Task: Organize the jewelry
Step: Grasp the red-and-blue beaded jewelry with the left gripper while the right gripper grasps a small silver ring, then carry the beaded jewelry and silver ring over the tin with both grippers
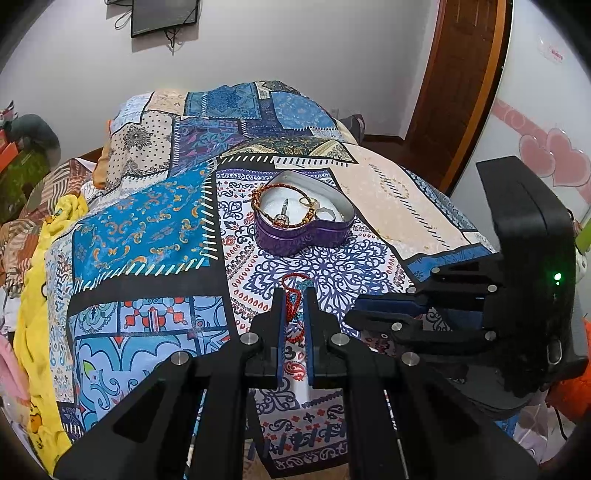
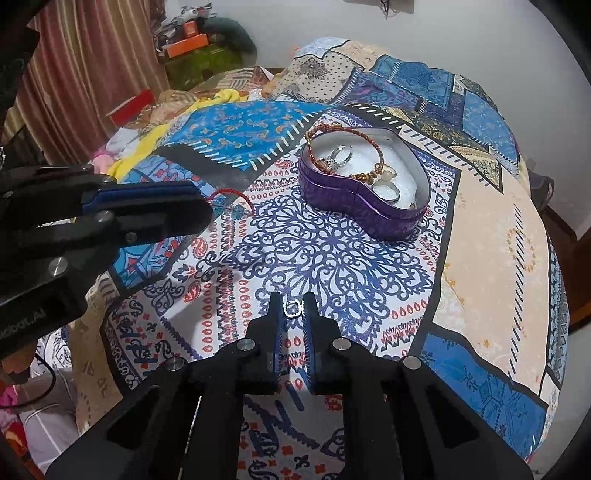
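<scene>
The right gripper (image 2: 294, 308) pinches a small silver ring (image 2: 293, 308) at its fingertips, low over the quilt (image 2: 332, 258), likely bound for the tin (image 2: 364, 212). The left gripper (image 1: 295, 306) is closed on a red cord bracelet (image 1: 293, 291). The heart-shaped tin sits ahead, holding bangles and rings.

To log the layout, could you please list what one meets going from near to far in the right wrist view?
Right gripper → small silver ring between its fingertips → patterned bedspread → purple heart-shaped tin holding bracelets and rings → wall.
</scene>
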Demonstrator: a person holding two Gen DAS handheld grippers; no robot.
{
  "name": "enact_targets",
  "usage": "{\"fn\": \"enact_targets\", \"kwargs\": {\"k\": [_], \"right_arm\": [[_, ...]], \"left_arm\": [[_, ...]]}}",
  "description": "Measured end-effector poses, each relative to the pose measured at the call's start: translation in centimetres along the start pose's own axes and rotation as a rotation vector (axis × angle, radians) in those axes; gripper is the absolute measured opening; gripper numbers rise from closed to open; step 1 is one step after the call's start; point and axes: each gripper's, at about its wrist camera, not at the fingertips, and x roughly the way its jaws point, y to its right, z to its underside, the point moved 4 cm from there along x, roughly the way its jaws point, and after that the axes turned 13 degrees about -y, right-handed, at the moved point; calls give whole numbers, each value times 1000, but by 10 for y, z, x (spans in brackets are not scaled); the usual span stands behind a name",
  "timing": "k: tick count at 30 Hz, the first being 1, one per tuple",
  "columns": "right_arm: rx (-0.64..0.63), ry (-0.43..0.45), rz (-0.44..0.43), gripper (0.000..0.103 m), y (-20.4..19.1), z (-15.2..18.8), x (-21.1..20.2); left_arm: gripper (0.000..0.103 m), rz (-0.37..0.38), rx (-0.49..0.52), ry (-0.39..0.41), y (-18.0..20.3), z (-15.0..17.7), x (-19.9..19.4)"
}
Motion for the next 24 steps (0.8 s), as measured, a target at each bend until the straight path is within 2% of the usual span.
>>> {"fn": "enact_targets", "kwargs": {"k": [11, 24], "right_arm": [[82, 125, -25, 9, 19, -10, -43], [133, 266, 6, 9, 38, -27, -88]], "left_arm": [[7, -11, -3, 39, -1, -11, -12], [7, -11, 7, 108, 4, -39, -25]]}}
